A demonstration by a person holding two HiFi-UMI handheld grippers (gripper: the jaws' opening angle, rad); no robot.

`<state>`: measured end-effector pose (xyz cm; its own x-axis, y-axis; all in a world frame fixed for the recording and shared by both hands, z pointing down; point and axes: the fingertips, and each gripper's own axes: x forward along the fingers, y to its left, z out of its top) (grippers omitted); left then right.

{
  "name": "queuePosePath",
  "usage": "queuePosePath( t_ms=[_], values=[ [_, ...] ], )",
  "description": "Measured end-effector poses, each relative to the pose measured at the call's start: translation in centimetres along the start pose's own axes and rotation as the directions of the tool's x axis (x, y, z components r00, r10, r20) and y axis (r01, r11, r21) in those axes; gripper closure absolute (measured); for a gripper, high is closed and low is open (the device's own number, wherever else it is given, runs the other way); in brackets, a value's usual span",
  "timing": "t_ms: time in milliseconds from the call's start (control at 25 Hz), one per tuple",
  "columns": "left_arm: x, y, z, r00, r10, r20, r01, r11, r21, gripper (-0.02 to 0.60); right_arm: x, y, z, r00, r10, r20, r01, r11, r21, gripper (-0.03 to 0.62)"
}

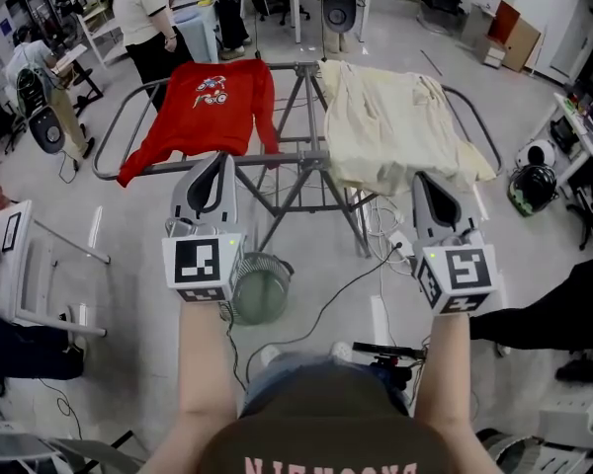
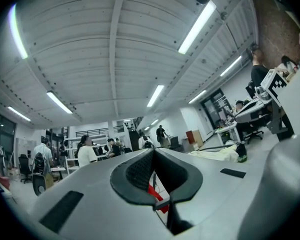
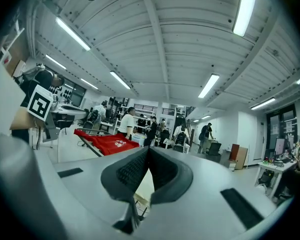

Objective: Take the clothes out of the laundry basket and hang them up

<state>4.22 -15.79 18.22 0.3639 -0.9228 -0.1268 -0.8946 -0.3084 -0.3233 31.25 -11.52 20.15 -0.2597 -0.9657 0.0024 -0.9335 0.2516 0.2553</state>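
Left gripper [image 1: 217, 158] and right gripper [image 1: 422, 180]: fingers clenched, nothing between them. The red shirt [image 1: 212, 102] at 11 o'clock and the cream garment [image 1: 390, 117] at 1 o'clock lie on the rack [image 1: 301, 156]. The basket [image 1: 260, 289] appears empty. Risk: the cream garment (bunched, overhanging) may slide off.

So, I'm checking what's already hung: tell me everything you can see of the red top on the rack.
The red top is a long-sleeved sweatshirt of soft-looking knit, with a small white and dark print on the chest. It lies spread out across the left half of the grey drying rack, draped over its bars. One sleeve trails off the front left corner; the other runs down its right edge. Only the rack touches it.
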Motion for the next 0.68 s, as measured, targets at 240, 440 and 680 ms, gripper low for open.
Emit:
queuePosePath(
  t_ms=[240,440,680],
  values=[
    [-0.5,1.2,0.3,1.000,0.008,0.008,-0.008,1.000,-0.029,0.581,0.3,0.8,0.1,1.000,0.009,-0.013,-0.010,1.000,-0.011,0.594],
    [-1.1,2.8,-0.2,1.000,0.018,0.008,-0.018,0.999,-0.035,0.581,0.9,2.1,0.1,1.000,0.016,-0.023,-0.016,1.000,-0.019,0.594],
    [-1.8,5.5,-1.2,1.000,0.027,-0.005,-0.028,0.999,-0.021,0.581,2.0,3.9,0.7,1.000,0.005,-0.024,-0.006,1.000,-0.018,0.594]
  ],
)
